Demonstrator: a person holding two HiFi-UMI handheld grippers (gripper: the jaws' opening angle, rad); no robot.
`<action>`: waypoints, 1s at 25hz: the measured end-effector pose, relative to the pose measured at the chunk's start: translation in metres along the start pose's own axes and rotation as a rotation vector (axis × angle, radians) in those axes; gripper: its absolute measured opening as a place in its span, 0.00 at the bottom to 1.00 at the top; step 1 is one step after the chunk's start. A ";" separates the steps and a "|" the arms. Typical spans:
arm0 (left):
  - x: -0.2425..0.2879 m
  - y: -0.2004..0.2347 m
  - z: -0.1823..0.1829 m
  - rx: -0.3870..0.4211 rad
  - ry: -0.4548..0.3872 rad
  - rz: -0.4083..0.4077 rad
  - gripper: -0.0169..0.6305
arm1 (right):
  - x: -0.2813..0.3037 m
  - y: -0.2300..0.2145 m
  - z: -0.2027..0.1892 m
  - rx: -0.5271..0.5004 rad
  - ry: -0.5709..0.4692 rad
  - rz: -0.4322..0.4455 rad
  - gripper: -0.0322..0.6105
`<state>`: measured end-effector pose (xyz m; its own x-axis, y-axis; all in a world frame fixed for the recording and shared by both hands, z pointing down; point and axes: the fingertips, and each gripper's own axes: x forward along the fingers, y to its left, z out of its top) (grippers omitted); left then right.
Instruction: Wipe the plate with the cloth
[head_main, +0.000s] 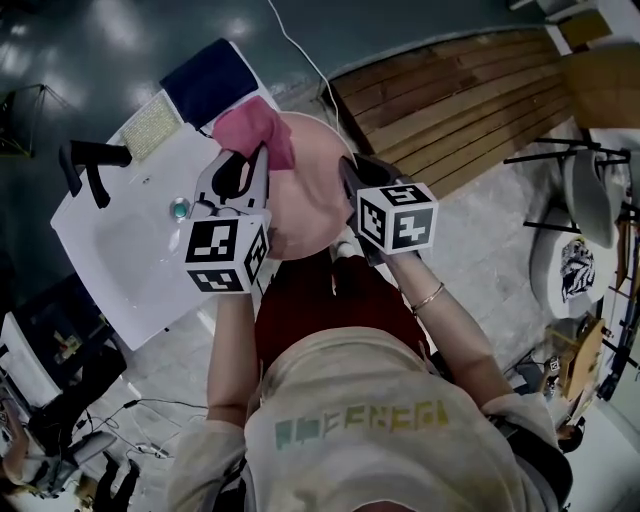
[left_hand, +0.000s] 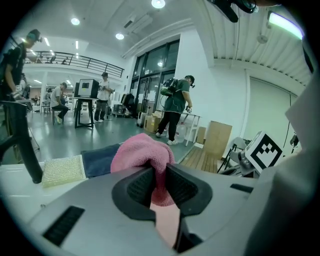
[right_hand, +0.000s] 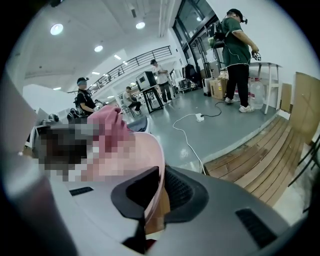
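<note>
By the sink (head_main: 120, 240), left gripper (head_main: 247, 165) fingers (left_hand: 139, 186) pinch the cloth (head_main: 255, 128), right gripper (head_main: 348, 172) clamps the plate (head_main: 310, 190) rim.

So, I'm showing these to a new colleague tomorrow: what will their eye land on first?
The big pink plate, mid-picture in the head view, stands out first, with the right gripper shut on its right rim. Next is the pink cloth pinched in the left gripper at the plate's upper left edge, and the white sink off to the left.
</note>
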<state>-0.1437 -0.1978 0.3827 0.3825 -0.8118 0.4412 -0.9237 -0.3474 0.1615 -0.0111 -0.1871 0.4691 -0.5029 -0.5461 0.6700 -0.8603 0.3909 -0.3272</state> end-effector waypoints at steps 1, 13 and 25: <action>-0.002 0.000 0.002 0.004 -0.002 0.005 0.13 | 0.000 0.000 0.001 -0.002 0.000 -0.002 0.15; -0.012 -0.003 0.018 0.077 0.001 0.019 0.13 | -0.001 0.004 0.003 -0.056 -0.012 -0.020 0.15; 0.032 -0.058 0.001 0.163 0.133 -0.151 0.13 | 0.000 0.002 0.003 -0.054 -0.016 -0.030 0.15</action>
<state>-0.0773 -0.2045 0.3864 0.4993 -0.6801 0.5368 -0.8367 -0.5395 0.0946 -0.0132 -0.1881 0.4662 -0.4790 -0.5693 0.6682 -0.8693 0.4137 -0.2707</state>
